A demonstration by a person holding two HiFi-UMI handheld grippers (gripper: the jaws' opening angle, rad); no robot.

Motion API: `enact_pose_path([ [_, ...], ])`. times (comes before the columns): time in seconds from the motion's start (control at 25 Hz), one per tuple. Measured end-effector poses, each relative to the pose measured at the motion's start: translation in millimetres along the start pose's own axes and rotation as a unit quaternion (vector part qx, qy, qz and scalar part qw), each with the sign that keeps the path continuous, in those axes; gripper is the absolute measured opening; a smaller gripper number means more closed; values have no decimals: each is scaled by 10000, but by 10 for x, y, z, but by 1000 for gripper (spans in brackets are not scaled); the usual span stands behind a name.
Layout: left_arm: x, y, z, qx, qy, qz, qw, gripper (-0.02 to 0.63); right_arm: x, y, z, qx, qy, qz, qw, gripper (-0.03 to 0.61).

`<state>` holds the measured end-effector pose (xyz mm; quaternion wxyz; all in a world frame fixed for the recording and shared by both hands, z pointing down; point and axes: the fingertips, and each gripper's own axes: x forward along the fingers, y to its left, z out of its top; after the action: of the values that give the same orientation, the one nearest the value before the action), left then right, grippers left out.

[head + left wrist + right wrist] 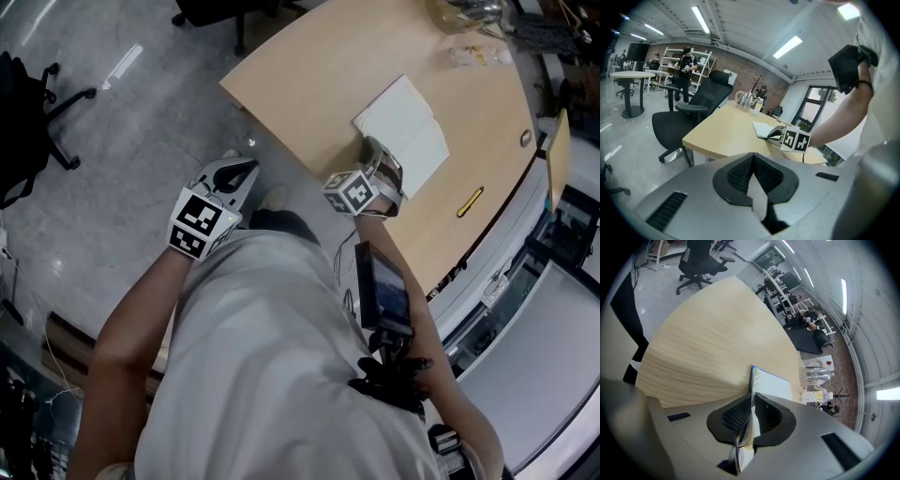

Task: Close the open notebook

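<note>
1. Clenched in the right gripper (751, 423): a thin sheaf of leaves at the near edge of the notebook (774, 386). Stood on edge between the jaws, apparently so as to swing over like a door.
2. Just ahead of the jaw tips and to their right, the other half of the notebook, lying flat and white on the table (703, 348). Gripped at the outer edge rather than near the spine, probably for the easiest turn.
3. Farther ahead, beyond the notebook, a jug and bottles (818, 377), well apart from the fold's path.
4. Left gripper (246, 174) pressed together on nothing, held off the table over the floor (122, 141), well to the left of the working tool. Likely parked there because one grip is enough for so light a book.
5. Judged as partway: leaves raised, not yet laid down. Next called for: an arc rightward across the spine. Worth guarding against: creased or torn paper, and the whole book dragged along the wood.
</note>
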<state>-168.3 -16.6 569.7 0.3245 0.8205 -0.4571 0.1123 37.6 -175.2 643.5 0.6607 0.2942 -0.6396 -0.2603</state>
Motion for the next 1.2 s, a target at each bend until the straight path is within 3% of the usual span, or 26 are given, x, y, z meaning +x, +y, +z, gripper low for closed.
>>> enact_pose_path([
  [0.36,68,11,117,217,68,-228,9995,5,-90,-64,77,498,-237,59,9985,32],
  [0.6,176,-131,189,453,166,-512,9975,5,-219,-222,-14,1470,-446,-15,9881,29],
  [0.96,244,-354,327,974,335,-896,9906,5,-473,-336,-130,2963,-768,-168,9518,24],
  [1.2,301,-609,434,1319,438,-992,9853,5,-682,-400,-354,3928,-1223,-239,9111,17],
])
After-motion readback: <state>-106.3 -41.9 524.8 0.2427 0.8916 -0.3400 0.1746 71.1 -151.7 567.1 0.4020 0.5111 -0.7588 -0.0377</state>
